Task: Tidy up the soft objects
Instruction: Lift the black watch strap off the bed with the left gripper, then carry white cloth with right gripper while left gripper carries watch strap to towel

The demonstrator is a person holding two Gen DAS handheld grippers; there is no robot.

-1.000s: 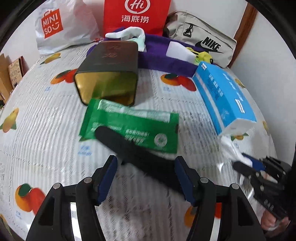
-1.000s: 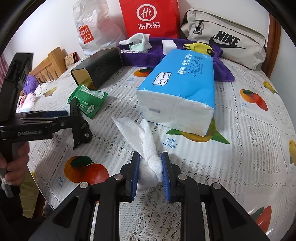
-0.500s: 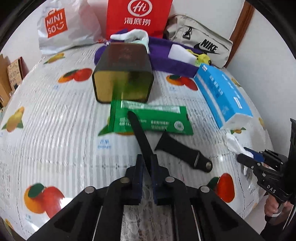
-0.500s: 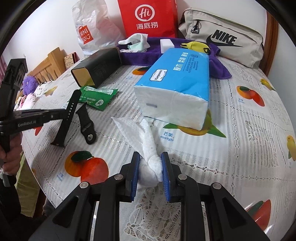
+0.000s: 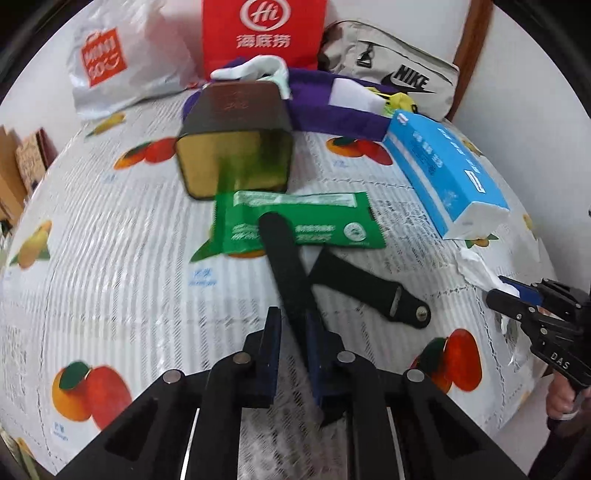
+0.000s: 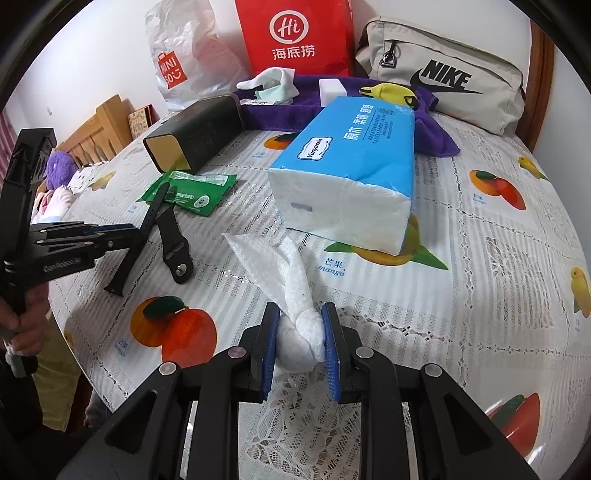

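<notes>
Between right claw [image 6: 299, 341] pads, knotted tissue [image 6: 295, 314], left claw [image 5: 293, 338] pinching strap [image 5: 284, 266]

- Tablecloth [image 6: 480, 258] is showing white lace with orange fruit prints.
- Tissue pack [image 6: 354, 162] is showing blue and white.
- Strap [image 5: 288, 273] is looking black.
- Packet [image 5: 295, 225] is showing green.
- Bag [image 6: 295, 33] is showing red.

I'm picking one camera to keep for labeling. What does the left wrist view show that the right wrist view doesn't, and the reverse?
Only the left wrist view: the left tongs seen from behind, pinching the long black strap.

Only the right wrist view: the wooden headboard, a purple plush, and the right tongs up close, squeezing the knotted white tissue.

Both: the tissue pack, green packet, dark tin, red bag and Nike bag.
</notes>
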